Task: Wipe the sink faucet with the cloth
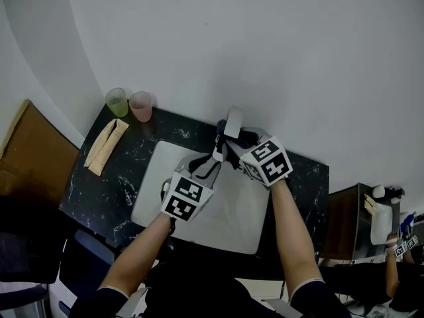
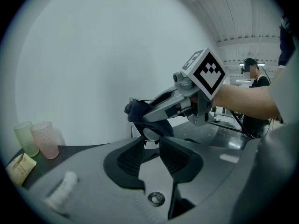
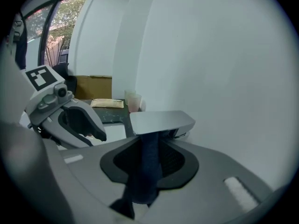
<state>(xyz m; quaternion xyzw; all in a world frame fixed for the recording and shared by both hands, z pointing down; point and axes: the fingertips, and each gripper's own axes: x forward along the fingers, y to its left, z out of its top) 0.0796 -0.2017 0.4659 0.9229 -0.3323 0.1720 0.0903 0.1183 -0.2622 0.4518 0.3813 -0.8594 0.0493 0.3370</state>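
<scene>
The chrome faucet stands at the back of the white sink, its flat lever on top. My right gripper is shut on a dark blue cloth, which runs up from the jaws to just under the lever. In the left gripper view the cloth bunches against the faucet above its round chrome spout end. My left gripper reaches in from the sink side, its two tips flanking that spout end and seeming to press on it. The spout itself is mostly hidden.
On the black marble counter left of the sink stand a green cup and a pink cup, with a beige folded packet beside them. The sink drain lies below the left jaws. The white wall rises close behind the faucet.
</scene>
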